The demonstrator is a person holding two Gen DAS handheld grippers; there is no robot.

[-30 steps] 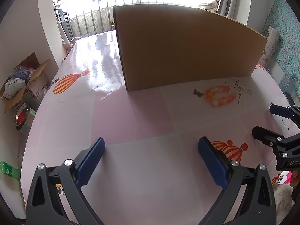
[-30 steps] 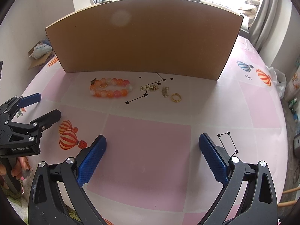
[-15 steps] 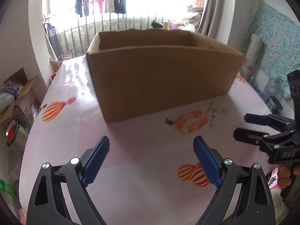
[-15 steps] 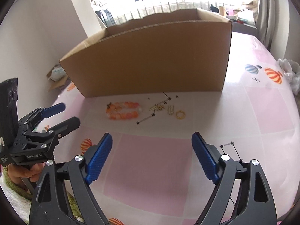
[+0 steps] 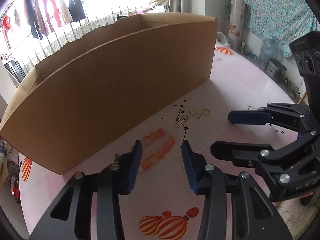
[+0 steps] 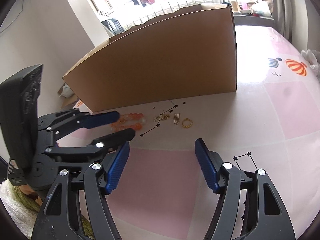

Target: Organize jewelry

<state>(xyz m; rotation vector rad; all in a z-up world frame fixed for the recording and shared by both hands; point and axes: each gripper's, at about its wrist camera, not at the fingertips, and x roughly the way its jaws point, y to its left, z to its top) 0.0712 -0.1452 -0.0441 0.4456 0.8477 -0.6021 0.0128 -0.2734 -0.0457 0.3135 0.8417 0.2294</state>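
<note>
An orange bead bracelet [image 5: 160, 150] [image 6: 130, 118] lies on the pink table in front of a big cardboard box [image 5: 112, 84] [image 6: 160, 70]. My left gripper [image 5: 161, 148] [image 6: 127, 124] has come down around it, and its jaws are closing with the beads between them and a gap on each side. To the right of the bracelet lie two gold ladder-shaped pieces [image 5: 195, 114] [image 6: 176, 118] and a gold ring [image 5: 206, 112] [image 6: 187, 123]. My right gripper [image 6: 162, 144] [image 5: 221, 133] hovers short of these, its jaws closing with nothing between them.
The tablecloth [image 6: 156, 172] is pink and white squares with balloon and star prints. The box wall blocks the way behind the jewelry. A white bag [image 6: 312, 58] lies at the far right table edge. A rolled sheet [image 5: 237, 22] and a pot [image 5: 275, 70] stand off the table.
My left gripper swung right and forward until the bracelet lay between its fingers, and its jaws narrowed a lot. The right gripper edged closer to the jewelry and narrowed somewhat.
</note>
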